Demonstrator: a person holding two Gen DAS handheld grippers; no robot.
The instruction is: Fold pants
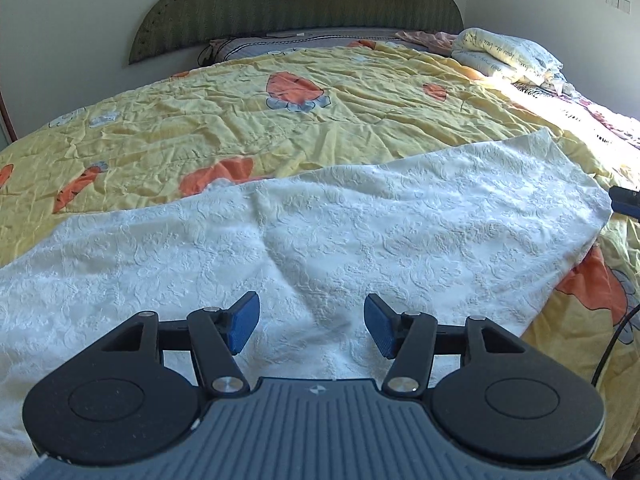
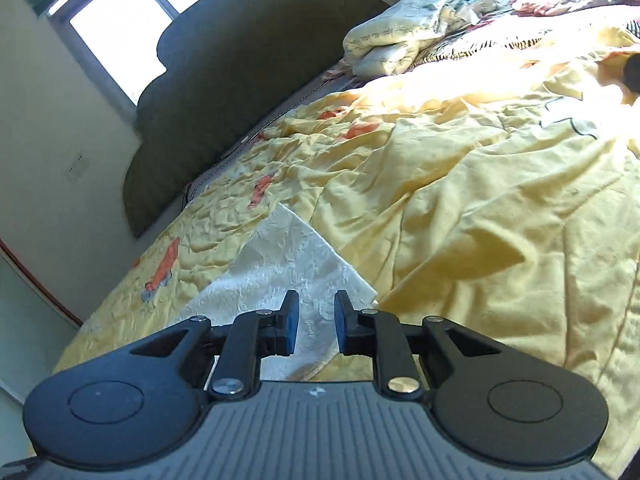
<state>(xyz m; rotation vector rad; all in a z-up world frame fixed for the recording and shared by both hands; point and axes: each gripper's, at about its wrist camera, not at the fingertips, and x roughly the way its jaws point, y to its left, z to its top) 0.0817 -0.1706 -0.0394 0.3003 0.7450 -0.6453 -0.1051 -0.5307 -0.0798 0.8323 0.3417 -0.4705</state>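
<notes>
Hovering low over the white pants (image 1: 320,240), left gripper (image 1: 312,328) with its blue pads spread wide and nothing between them. Lying flat across the near part of the yellow quilt (image 1: 240,120), those pants, stretching from the near left out to a hem at the far right. Right gripper (image 2: 316,320) hanging above that hem end (image 2: 296,264), jaws parted by a narrower gap, also holding nothing. Looking light, soft and limp, the embossed cloth: likely sagging wherever unsupported, yet probably textured enough not to be slipping from the pads. Seeming best to be pinching at edges, the right side at the hem corner (image 2: 366,290), the left at the near edge, and lifting both together. Risking catching the crumpled quilt underneath when pinching deep.
</notes>
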